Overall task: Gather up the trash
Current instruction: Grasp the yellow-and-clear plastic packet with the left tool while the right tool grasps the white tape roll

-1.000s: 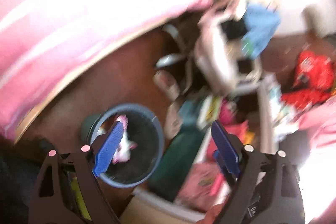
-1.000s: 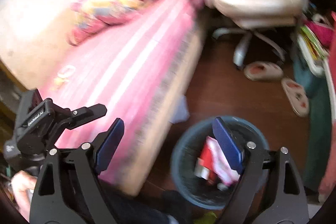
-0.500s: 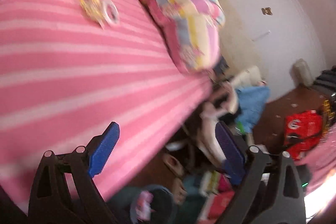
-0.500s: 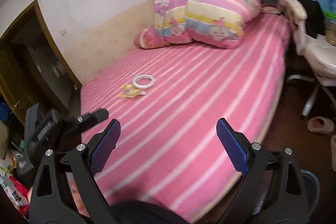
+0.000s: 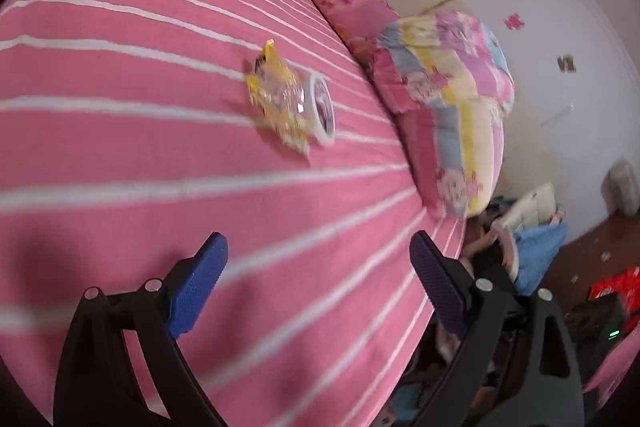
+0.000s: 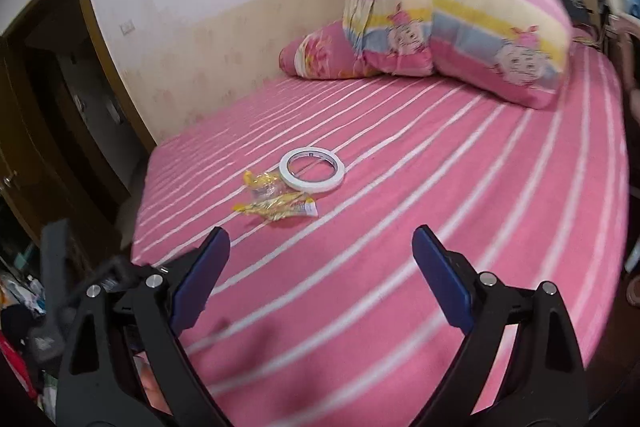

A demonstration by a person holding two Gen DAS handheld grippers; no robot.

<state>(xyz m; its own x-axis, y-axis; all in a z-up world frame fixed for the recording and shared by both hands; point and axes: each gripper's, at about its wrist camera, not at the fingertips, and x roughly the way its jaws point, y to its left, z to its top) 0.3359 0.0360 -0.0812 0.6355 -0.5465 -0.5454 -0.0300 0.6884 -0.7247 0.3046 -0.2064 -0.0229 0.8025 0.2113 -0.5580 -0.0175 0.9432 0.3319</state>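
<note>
A: Ahead of the left gripper (image 5: 318, 281), what does its wrist view show?

B: Both blue pads (image 5: 196, 287) stand wide apart, released, nothing between them; the jaws have just been opening. They hover above the pink striped bed sheet (image 5: 120, 187). A crumpled yellow wrapper (image 5: 276, 99) lies on the sheet, well ahead, touching a white tape roll (image 5: 322, 109). A folded quilt (image 5: 452, 99) sits further right.

A: And the right wrist view?

B: The right gripper (image 6: 320, 281) is likewise released and empty, its jaws also just opened wider. The yellow wrapper (image 6: 276, 201) lies ahead on the bed sheet (image 6: 440, 207), left of centre, with the tape roll (image 6: 312, 169) overlapping its far edge. The quilt (image 6: 452, 11) rests against a pink pillow (image 6: 320, 53) near the wall.
</note>
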